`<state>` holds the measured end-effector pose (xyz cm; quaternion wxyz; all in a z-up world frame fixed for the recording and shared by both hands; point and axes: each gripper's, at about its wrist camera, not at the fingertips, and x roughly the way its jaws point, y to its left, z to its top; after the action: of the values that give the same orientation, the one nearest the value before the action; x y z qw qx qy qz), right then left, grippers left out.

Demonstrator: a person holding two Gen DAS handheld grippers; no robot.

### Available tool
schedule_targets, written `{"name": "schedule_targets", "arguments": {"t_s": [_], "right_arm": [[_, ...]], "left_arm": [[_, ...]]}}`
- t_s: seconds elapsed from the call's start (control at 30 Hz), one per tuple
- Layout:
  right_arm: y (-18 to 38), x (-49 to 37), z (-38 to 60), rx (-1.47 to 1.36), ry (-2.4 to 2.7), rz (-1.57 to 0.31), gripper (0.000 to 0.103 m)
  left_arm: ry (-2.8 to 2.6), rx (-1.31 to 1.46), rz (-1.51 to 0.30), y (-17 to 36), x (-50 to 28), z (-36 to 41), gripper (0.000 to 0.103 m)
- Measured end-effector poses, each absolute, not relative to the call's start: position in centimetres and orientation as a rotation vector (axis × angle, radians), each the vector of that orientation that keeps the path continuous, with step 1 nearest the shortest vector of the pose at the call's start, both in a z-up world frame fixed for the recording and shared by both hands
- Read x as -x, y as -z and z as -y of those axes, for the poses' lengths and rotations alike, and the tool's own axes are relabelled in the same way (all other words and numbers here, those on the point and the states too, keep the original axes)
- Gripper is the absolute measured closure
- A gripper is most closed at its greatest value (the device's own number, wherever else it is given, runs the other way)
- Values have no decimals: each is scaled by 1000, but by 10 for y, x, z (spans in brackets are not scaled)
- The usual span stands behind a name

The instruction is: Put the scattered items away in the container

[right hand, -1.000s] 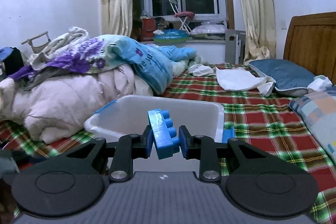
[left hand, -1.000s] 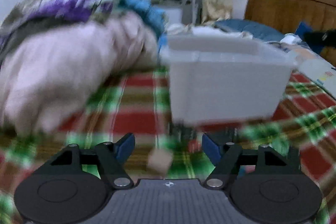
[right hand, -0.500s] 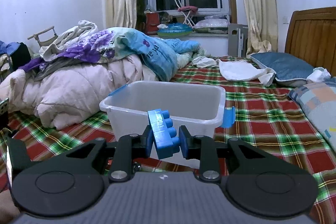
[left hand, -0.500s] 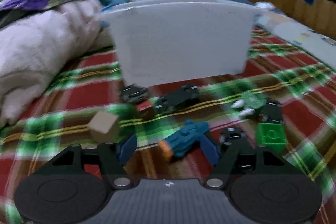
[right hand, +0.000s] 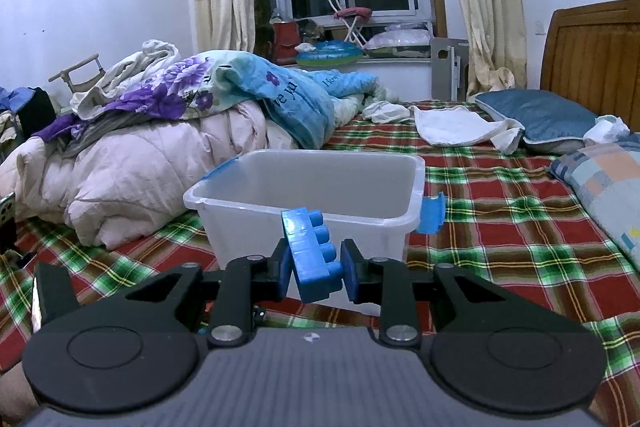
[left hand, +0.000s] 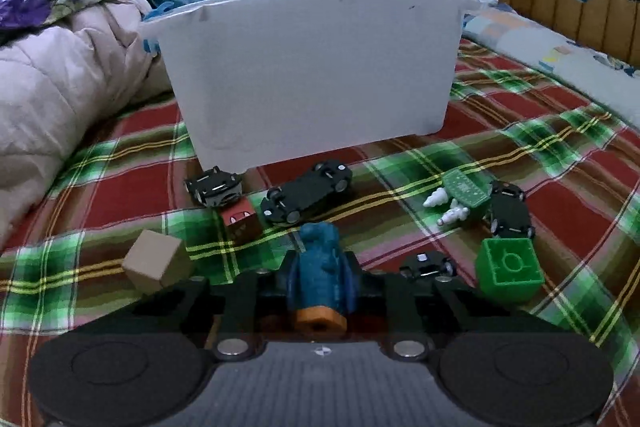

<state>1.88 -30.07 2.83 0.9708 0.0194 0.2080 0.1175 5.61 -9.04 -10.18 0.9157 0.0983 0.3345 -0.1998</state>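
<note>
The left claw [left hand: 320,279] is closed around a blue toy with an orange end [left hand: 320,283], low over the plaid bedspread [left hand: 120,155], apparently to lift it. The right claw [right hand: 316,263] pinches a blue studded brick [right hand: 312,255] short of the white container [right hand: 320,187], probably ready to drop it in. Black toy cars [left hand: 308,191], a tan cube [left hand: 158,261] and a green block [left hand: 510,267] lie scattered before the bin. Its floor is hidden; whether the left pads press firmly is unclear.
</note>
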Motion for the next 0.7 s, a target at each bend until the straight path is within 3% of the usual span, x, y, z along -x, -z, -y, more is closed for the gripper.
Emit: {"name": "schedule_targets", "arguments": {"t_s": [0.17,0.33,0.53,0.7], "right_arm": [[-32,-18,299,-31,-240,-411,73],[-42,-27,295,-23,-239,-390,73],[-57,-67,290,5,-219,-374,73],[-51,-110,287,44,-191,-416,73]], "left_arm": [[387,-165,-669,84,-52,80,78],[346,-107,-602,31,-62,64,77],[305,-44,-537,-42,-116,61,77],[271,-49,-560,-57,-168,78,77]]}}
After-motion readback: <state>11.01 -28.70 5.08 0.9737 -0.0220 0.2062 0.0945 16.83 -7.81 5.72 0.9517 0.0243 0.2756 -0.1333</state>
